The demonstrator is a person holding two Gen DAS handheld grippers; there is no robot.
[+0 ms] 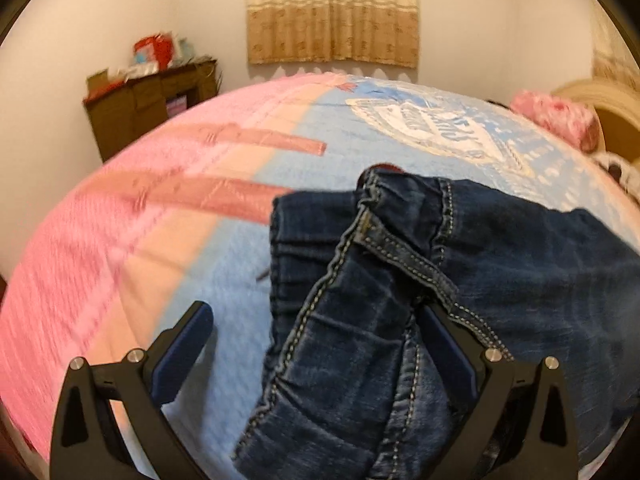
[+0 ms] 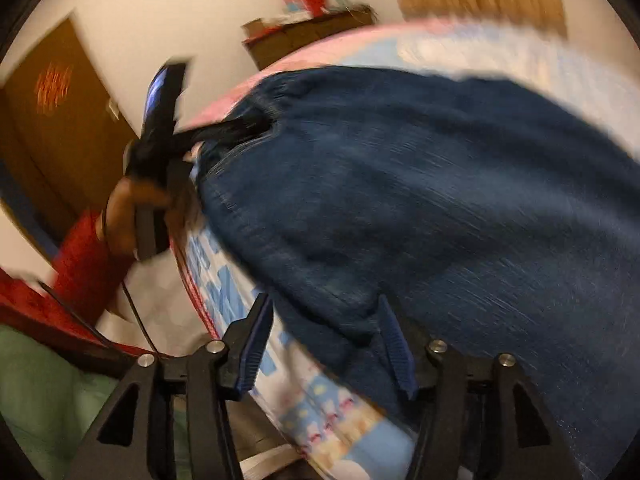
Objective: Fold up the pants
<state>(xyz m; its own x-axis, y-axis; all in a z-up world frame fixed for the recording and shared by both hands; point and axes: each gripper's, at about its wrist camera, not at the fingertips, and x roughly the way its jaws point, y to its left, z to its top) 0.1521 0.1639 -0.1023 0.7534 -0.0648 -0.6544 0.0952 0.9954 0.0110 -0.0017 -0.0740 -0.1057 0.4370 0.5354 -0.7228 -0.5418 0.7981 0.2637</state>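
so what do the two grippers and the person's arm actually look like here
Both grippers are black plastic with triangular cut-outs in the finger arms and silver round bolts at the joints. The left gripper has smooth dark blue pads; the right gripper has ribbed blue pads. In the right wrist view, the hand holding the left gripper comes out of a red sleeve, and a thin dark cable hangs beneath it.

Left hand-held gripper (image 1: 316,344): tilted downward, jaws spread wide, blue pads facing each other, denim lying between them, right finger (image 1: 444,344) against the cloth. Right hand-held gripper (image 2: 326,344): tilted downward, jaws apart, blurred. Person's left hand (image 2: 132,216): at nine o'clock in the right wrist view, wrapped around its gripper's handle, red sleeve (image 2: 84,260) behind.
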